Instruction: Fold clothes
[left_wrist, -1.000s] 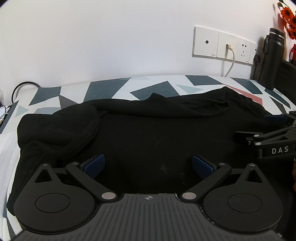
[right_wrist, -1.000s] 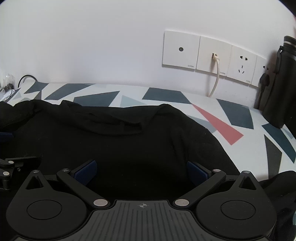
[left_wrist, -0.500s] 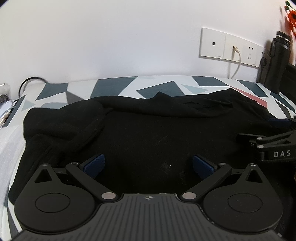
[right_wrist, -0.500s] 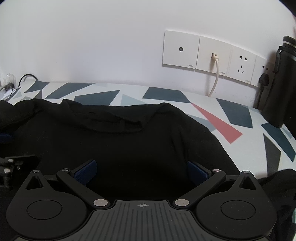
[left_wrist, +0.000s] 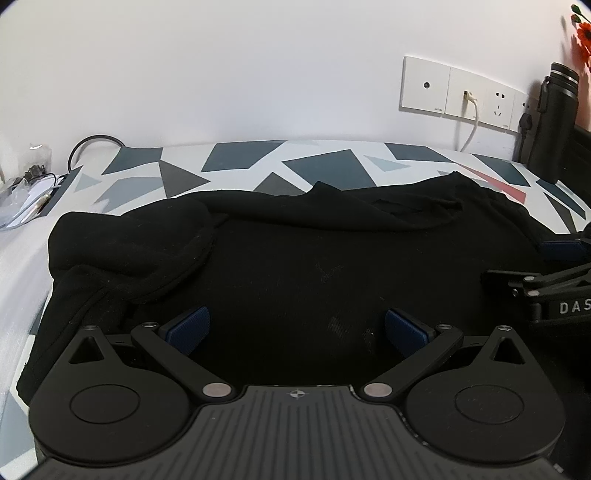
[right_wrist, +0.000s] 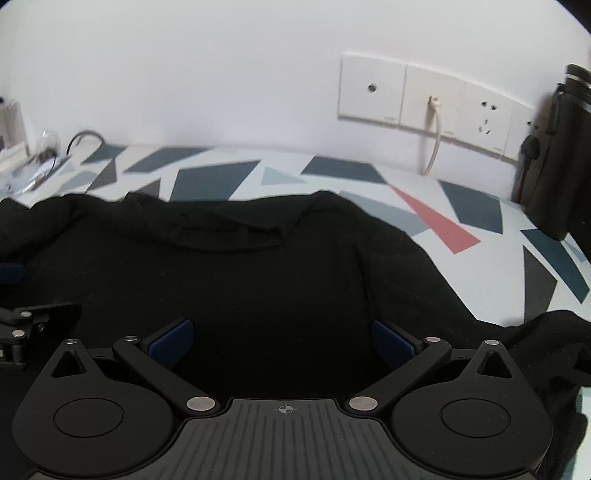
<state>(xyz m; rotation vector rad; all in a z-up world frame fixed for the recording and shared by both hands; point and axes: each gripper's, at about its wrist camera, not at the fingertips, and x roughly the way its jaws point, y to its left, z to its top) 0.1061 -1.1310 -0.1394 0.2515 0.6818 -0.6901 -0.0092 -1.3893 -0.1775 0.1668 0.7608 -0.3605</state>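
While retreating, both tools (left_wrist: 297, 326) agape.

The left tongs (left_wrist: 295, 330) have seemingly drawn back from the garment (left_wrist: 295, 266).

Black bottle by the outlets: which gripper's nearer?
Right. The right gripper hovers over the black garment's side nearest the bottle; the left gripper is further off, over the bunched sleeve side.
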